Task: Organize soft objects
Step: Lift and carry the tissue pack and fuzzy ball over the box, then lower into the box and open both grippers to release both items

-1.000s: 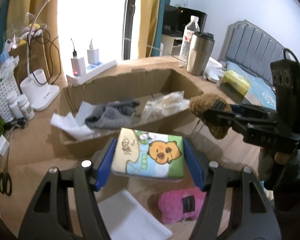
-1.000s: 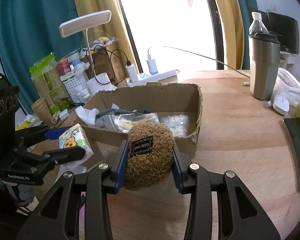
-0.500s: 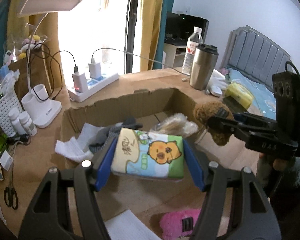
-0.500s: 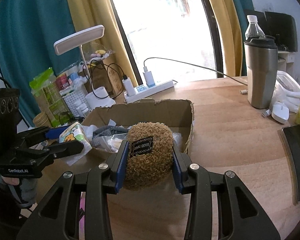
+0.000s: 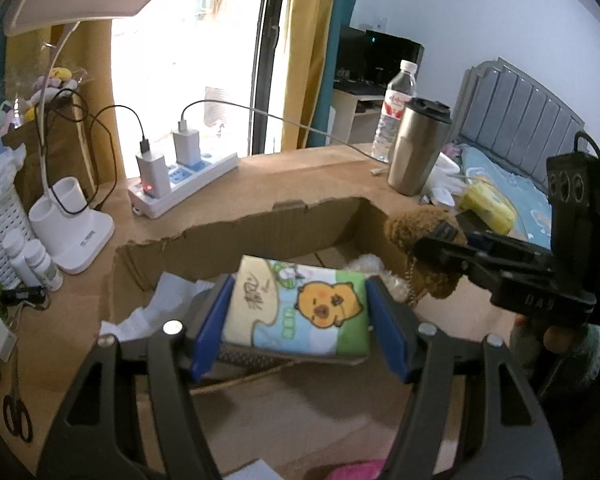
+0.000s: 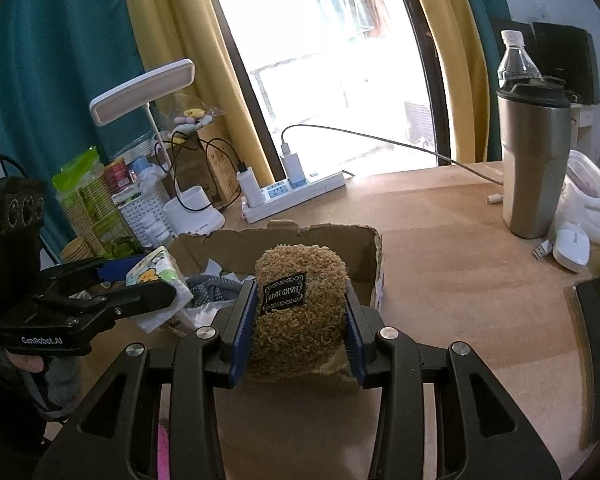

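Left gripper (image 5: 296, 316): blue pads pressed on both sides of a tissue pack (image 5: 298, 310) printed with an orange cartoon animal; the pack is held level above the near wall of the cardboard box (image 5: 204, 236).
Right gripper (image 6: 298, 320): pads closed on a brown fuzzy plush (image 6: 300, 300) with a black label facing the camera; the plush hangs above the box's near right part, apart from the tissue pack.
Near edge: a pink soft item (image 5: 352, 470) lies on the table (image 6: 460, 260) below the left gripper, cut off by the frame.
Box interior: white paper (image 5: 160, 304) and a grey cloth (image 6: 208, 286) on the left side, clear plastic bags (image 5: 370, 266) toward the right; the far right floor shows bare cardboard.
Box rim: torn and uneven along the far wall; the right wall stands upright.
Open room: bare tabletop to the right of the box, up to a steel tumbler (image 6: 534, 164) and a white mouse (image 6: 572, 246).
Far left: desk lamp (image 5: 72, 76), power strip (image 5: 184, 188) with two chargers, and small bottles (image 5: 32, 258), clear of the box.
Far: water bottle (image 5: 394, 116) behind the tumbler, by the window.
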A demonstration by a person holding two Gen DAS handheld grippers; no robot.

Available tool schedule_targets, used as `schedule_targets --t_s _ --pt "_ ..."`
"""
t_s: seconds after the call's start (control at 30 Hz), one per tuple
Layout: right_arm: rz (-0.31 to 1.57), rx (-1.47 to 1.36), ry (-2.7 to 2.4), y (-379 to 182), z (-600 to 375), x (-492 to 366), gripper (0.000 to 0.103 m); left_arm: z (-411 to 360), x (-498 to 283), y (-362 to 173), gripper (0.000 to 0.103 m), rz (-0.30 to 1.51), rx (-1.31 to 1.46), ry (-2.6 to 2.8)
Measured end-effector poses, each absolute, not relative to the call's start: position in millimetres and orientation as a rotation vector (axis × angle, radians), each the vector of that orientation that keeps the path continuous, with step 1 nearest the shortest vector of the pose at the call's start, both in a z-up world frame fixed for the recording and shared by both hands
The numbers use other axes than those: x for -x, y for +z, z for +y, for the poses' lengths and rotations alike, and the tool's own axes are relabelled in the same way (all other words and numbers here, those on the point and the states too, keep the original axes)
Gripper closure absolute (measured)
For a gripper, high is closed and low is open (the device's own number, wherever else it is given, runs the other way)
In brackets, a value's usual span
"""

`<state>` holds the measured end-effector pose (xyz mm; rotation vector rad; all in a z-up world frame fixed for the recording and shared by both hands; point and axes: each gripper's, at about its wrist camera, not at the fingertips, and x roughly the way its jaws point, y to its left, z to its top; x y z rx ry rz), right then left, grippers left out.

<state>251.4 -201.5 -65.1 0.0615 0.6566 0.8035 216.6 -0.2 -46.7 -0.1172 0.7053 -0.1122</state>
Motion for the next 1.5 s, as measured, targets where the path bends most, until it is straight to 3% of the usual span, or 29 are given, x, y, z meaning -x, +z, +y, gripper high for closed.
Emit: schedule_targets --t_s 1.17,1.33,1.5 --pt "0.656 -0.053 0.806 -78.3 -182.0 -303.2 0.061 -2.1 -304.0 -82.0 0.035 0.819 0.203 -0.185" --pt "0.666 -0.058 0.79 -81.0 -183.2 -306.5 0.058 -4.8 -307.1 -87.9 0.035 0.842 0.201 -0.197" --pt "0.668 -0.056 0.786 -82.1 -181.4 -307.3 0.046 -6.2 -305.8 -87.1 0.035 0.839 0.196 -0.2"
